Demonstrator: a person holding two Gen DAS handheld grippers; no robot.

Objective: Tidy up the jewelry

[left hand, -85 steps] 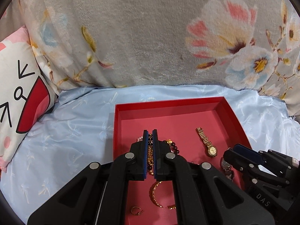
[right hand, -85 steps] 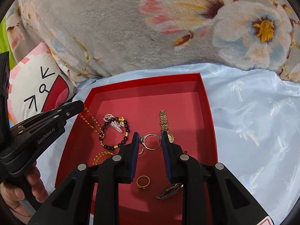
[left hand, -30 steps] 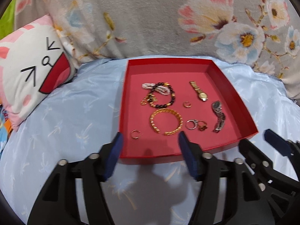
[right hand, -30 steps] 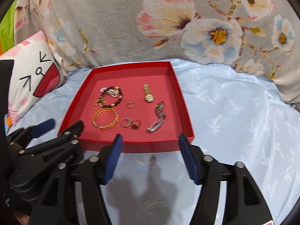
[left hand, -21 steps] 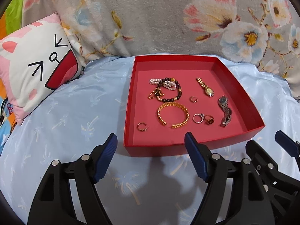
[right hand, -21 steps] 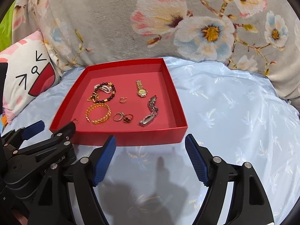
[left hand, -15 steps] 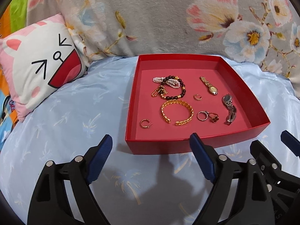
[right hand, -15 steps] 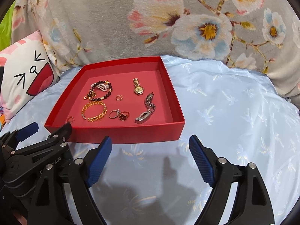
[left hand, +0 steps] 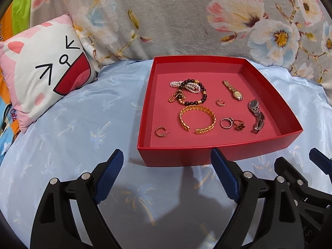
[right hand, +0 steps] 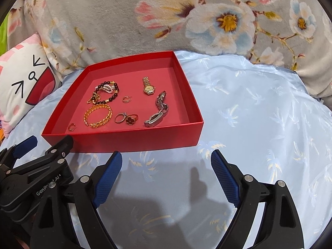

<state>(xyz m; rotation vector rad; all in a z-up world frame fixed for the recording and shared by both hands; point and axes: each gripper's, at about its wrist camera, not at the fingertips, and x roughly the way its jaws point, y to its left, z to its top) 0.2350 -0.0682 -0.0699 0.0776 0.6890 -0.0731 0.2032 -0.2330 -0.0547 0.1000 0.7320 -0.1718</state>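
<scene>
A red tray (left hand: 197, 154) (right hand: 134, 141) lies on the bed with jewelry spread over its floor. In it are a gold bangle (left hand: 197, 118) (right hand: 98, 116), a dark bead bracelet (left hand: 204, 97) tangled with a pearl strand (left hand: 176, 83), a gold watch (left hand: 233, 90) (right hand: 147, 86), a silver watch (left hand: 256, 112) (right hand: 158, 112), two rings (left hand: 226, 123) side by side, a small ring (left hand: 220, 103) and a hoop earring (left hand: 160, 131). My left gripper (left hand: 166, 155) (right hand: 48, 141) hovers open just short of the tray's front wall. My right gripper (right hand: 166, 153) (left hand: 298, 166) is open too, off the front right corner. Neither holds anything.
A light blue satin sheet (left hand: 83, 124) covers the bed around the tray. A grey floral blanket (left hand: 186, 16) rises behind it. A white and pink cat cushion (left hand: 41, 78) leans at the left, apart from the tray.
Both grippers have drawn back out of the tray and now hang in front of it. Their jaws, narrow at first, have spread wide. The jewelry pieces lie still.
</scene>
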